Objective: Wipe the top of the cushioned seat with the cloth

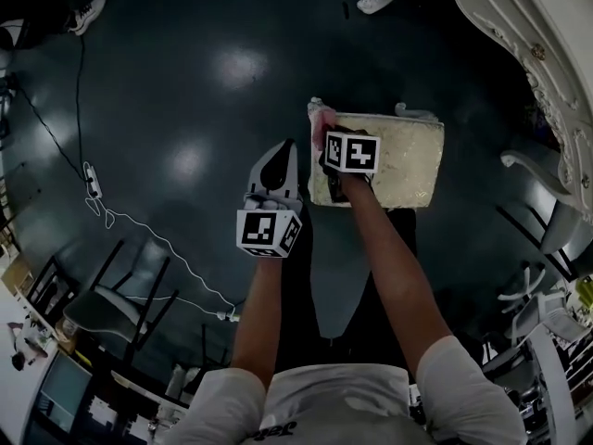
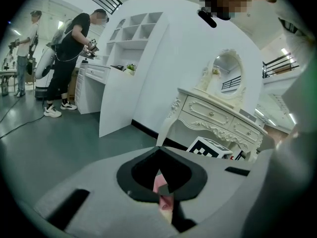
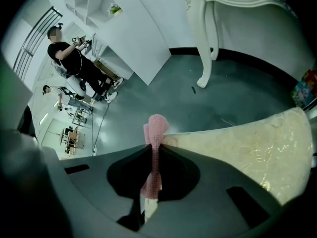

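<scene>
- Right gripper (image 3: 154, 152): jaws closed on a pink knitted cloth (image 3: 156, 125), which is pinched into a narrow fold. Its free end sticks out past the jaw tips.
- Cloth position: at the 10 o'clock corner of the cream cushioned seat (image 1: 398, 160) in the head view, right at the seat's edge.
- Left gripper (image 2: 159, 170): jaws together and holding no task item. It hangs over the floor at the seat's 8 o'clock. A small pink patch at the seam cannot be identified.
- Step, as judged: one end of a wiping stroke. Most of the seat top lies toward 3 o'clock.
- Next move: probably lower the cloth flat and draw it toward 3 o'clock, keeping the pinch firm.
- Surface: dark glossy floor (image 1: 185, 91), with a thin cable (image 1: 139, 225) at 8 o'clock.
- Room: ornate white dressing table (image 2: 218, 118), white shelving unit (image 2: 133, 29), two people (image 2: 69, 53) standing well apart.
</scene>
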Demonstrator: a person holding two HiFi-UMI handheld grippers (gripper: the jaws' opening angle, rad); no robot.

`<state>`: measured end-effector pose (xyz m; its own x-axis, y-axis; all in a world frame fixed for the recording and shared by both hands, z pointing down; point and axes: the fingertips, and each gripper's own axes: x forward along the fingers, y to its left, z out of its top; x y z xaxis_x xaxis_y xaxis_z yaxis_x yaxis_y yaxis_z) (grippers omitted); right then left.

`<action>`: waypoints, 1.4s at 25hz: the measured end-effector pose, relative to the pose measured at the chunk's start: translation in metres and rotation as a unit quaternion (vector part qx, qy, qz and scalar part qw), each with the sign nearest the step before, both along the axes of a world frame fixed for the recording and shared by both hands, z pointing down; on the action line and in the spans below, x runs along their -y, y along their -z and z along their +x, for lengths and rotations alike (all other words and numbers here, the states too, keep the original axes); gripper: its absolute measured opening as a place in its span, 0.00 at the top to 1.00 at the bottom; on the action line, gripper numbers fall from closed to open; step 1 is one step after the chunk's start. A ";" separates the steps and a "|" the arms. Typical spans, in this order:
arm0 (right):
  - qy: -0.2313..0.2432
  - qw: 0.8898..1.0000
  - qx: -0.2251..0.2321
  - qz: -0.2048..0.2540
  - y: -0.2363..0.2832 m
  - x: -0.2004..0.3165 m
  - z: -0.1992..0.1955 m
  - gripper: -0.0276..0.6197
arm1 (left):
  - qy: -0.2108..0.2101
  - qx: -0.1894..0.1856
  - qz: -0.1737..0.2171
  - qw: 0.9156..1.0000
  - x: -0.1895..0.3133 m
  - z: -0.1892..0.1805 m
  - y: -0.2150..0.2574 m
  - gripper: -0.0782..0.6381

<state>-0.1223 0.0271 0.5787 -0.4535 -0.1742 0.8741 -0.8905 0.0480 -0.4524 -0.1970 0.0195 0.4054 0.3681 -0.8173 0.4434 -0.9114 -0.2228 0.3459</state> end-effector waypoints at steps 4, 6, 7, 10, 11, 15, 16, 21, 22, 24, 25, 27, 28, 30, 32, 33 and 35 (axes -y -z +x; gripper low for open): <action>-0.009 1.000 0.003 0.005 0.003 0.002 0.022 0.92 | -0.019 0.000 -0.005 1.000 0.002 0.027 -0.003 0.88; -0.014 1.000 0.003 0.009 0.003 0.004 0.036 0.92 | -0.029 0.001 -0.008 1.000 0.001 0.042 -0.007 0.88; -0.015 1.000 0.003 0.011 0.004 0.005 0.044 0.92 | -0.032 0.001 -0.010 0.999 -0.001 0.050 -0.009 0.88; -0.018 1.000 -0.004 0.018 0.004 0.005 0.073 0.92 | -0.043 0.000 -0.018 0.999 -0.005 0.074 -0.016 0.88; -0.020 1.000 -0.009 0.020 0.004 0.006 0.084 0.93 | -0.048 0.000 -0.020 0.999 -0.007 0.083 -0.018 0.88; -0.029 0.999 -0.030 0.029 0.003 0.008 0.134 0.92 | -0.065 -0.006 -0.027 0.997 -0.011 0.117 -0.028 0.88; -0.034 0.998 -0.039 0.033 0.003 0.009 0.148 0.92 | -0.070 -0.007 -0.027 0.997 -0.011 0.125 -0.030 0.88; -0.086 0.991 -0.095 0.049 0.005 0.007 0.228 0.92 | -0.093 -0.017 -0.028 0.995 -0.012 0.169 -0.035 0.88; -0.090 0.989 -0.105 0.054 0.006 0.006 0.240 0.92 | -0.097 -0.019 -0.028 0.995 -0.013 0.176 -0.035 0.88; -0.098 0.986 -0.120 0.062 0.007 0.007 0.259 0.93 | -0.104 -0.022 -0.028 0.994 -0.015 0.189 -0.037 0.88; -0.103 0.985 -0.124 0.065 0.007 0.008 0.266 0.93 | -0.108 -0.023 -0.028 0.994 -0.016 0.194 -0.038 0.88; -0.115 0.982 -0.134 0.068 0.008 0.009 0.275 0.93 | -0.114 -0.023 -0.030 0.993 -0.021 0.201 -0.040 0.88; -0.124 0.980 -0.143 0.067 0.008 0.008 0.280 0.92 | -0.117 -0.022 -0.031 0.992 -0.023 0.202 -0.041 0.88; -0.147 0.973 -0.164 0.062 0.007 0.005 0.293 0.92 | -0.120 -0.020 -0.034 0.992 -0.027 0.202 -0.042 0.88; -0.159 0.968 -0.185 0.055 0.004 0.003 0.308 0.93 | -0.119 -0.018 -0.035 0.992 -0.028 0.197 -0.041 0.88; -0.159 0.967 -0.190 0.051 0.001 0.003 0.313 0.93 | -0.117 -0.018 -0.035 0.992 -0.028 0.194 -0.041 0.88; -0.152 0.968 -0.194 0.042 -0.003 0.004 0.318 0.93 | -0.111 -0.017 -0.033 0.993 -0.025 0.185 -0.041 0.88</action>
